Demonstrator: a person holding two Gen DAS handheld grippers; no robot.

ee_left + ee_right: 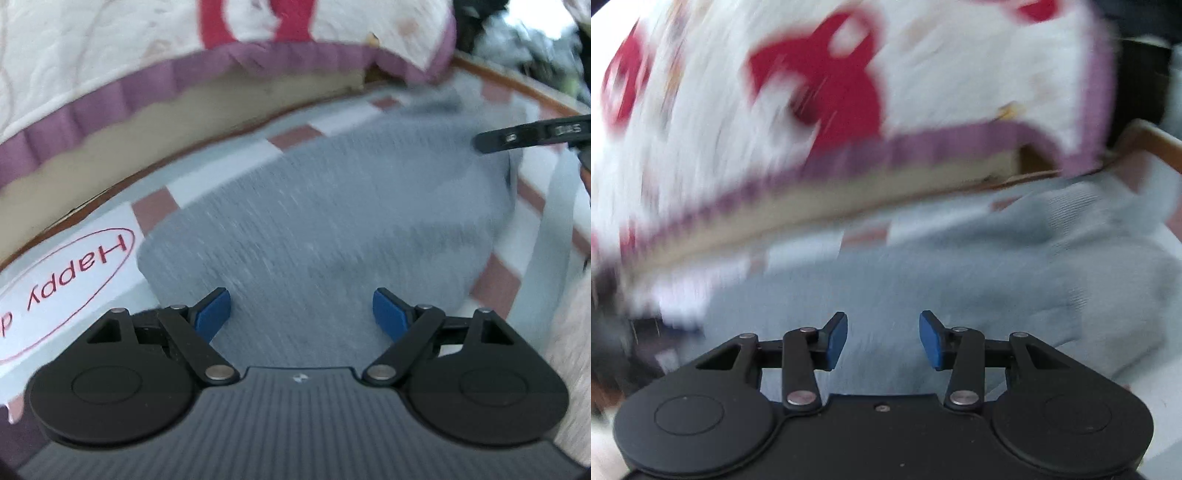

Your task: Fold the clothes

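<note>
A grey knitted garment (332, 206) lies spread on a white cloth with dusty-red squares (229, 166). My left gripper (302, 314) hovers over the garment's near edge, its blue pads (212, 314) wide apart with nothing between them. A black finger of the other gripper (532, 134) reaches in at the upper right, over the garment's far side. In the right wrist view the same grey garment (960, 273) fills the lower half, bunched at the right. My right gripper (882, 338) is open above it, blue pads (836, 339) apart and empty. This view is heavily blurred.
A thick mattress with a white quilt, red shapes and a purple border (155, 85) runs along the far side. A red oval print reading "Happy" (66, 291) marks the cloth at the left. A wooden edge (517, 79) bounds the surface at the right.
</note>
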